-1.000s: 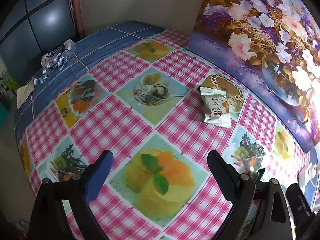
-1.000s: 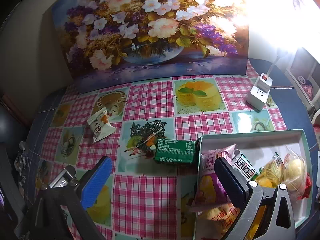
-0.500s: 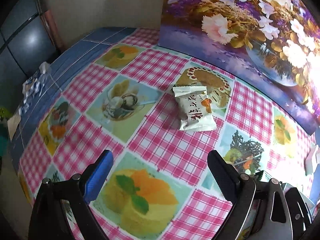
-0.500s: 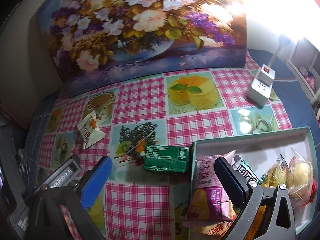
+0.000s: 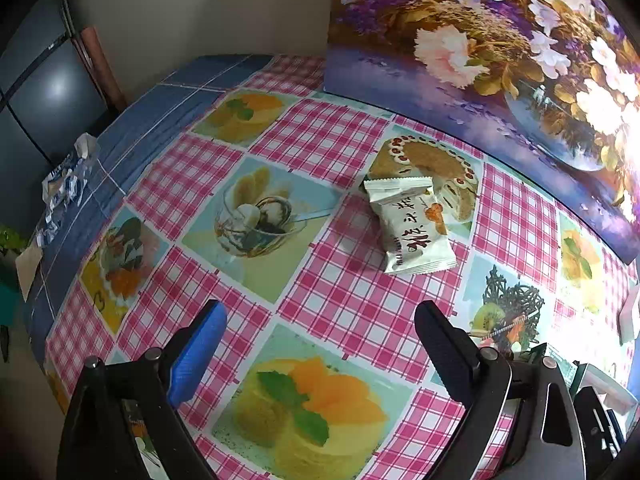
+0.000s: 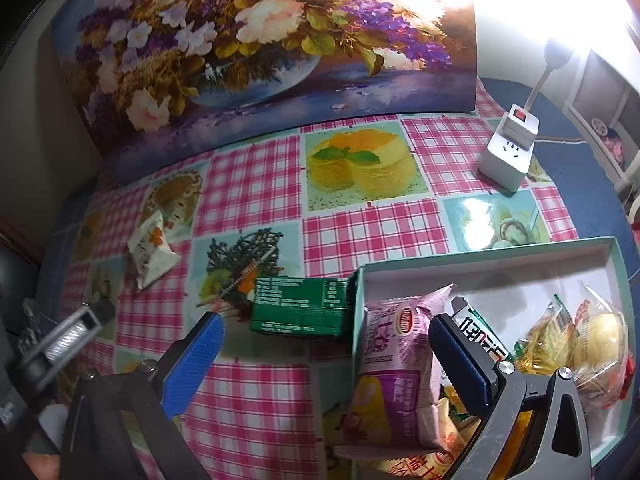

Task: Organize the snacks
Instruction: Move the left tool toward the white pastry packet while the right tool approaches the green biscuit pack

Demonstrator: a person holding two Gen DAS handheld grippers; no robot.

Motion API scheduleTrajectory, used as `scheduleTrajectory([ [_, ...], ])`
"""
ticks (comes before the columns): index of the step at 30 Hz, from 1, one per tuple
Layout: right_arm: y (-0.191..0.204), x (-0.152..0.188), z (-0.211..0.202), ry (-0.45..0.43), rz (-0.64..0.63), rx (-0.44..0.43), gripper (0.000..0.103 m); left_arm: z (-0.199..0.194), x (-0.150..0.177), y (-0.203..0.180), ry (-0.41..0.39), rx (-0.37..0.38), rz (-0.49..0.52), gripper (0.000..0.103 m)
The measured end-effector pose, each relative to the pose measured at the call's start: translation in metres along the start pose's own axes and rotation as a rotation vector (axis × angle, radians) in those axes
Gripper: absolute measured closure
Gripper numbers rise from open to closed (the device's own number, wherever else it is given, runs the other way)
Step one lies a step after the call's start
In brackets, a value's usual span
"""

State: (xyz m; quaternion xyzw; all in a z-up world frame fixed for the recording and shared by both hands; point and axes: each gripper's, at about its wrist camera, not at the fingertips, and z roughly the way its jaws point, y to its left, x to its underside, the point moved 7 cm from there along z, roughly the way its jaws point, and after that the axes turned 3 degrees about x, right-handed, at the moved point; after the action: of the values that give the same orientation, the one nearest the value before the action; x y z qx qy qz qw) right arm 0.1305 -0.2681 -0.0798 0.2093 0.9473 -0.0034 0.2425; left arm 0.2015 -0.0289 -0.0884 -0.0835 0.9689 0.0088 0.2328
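Note:
A white snack packet lies on the checked tablecloth, ahead of my open, empty left gripper; it also shows in the right wrist view. A green box lies beside the left wall of a teal tray. The tray holds a purple snack bag and several other packets. My right gripper is open and empty, hovering over the tray's left wall, just short of the green box.
A large flower painting leans on the wall behind the table. A white power strip cube with a lamp stands back right. Crumpled wrappers lie near the table's left edge.
My left gripper has swung right and forward, bringing the white packet closer and more central. My right gripper has moved slightly forward toward the green box. Both stay open.

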Motion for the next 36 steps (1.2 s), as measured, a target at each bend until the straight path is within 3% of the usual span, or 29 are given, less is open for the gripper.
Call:
scheduleTrajectory([
  [17, 0.03, 0.008, 0.007, 0.018, -0.102, -0.055, 0.001, -0.003, 0.002, -0.006, 0.007, 0.023, 0.033, 0.008],
  [19, 0.03, 0.011, 0.013, 0.038, -0.086, -0.081, 0.007, -0.002, 0.003, -0.007, 0.01, 0.027, 0.035, 0.008],
  [27, 0.024, 0.011, 0.018, 0.039, -0.045, -0.116, 0.015, 0.009, 0.008, -0.005, 0.056, 0.063, 0.019, 0.008],
  [36, 0.028, 0.011, 0.027, 0.034, -0.093, -0.047, 0.017, 0.016, 0.01, 0.001, 0.087, 0.098, -0.024, 0.008],
])
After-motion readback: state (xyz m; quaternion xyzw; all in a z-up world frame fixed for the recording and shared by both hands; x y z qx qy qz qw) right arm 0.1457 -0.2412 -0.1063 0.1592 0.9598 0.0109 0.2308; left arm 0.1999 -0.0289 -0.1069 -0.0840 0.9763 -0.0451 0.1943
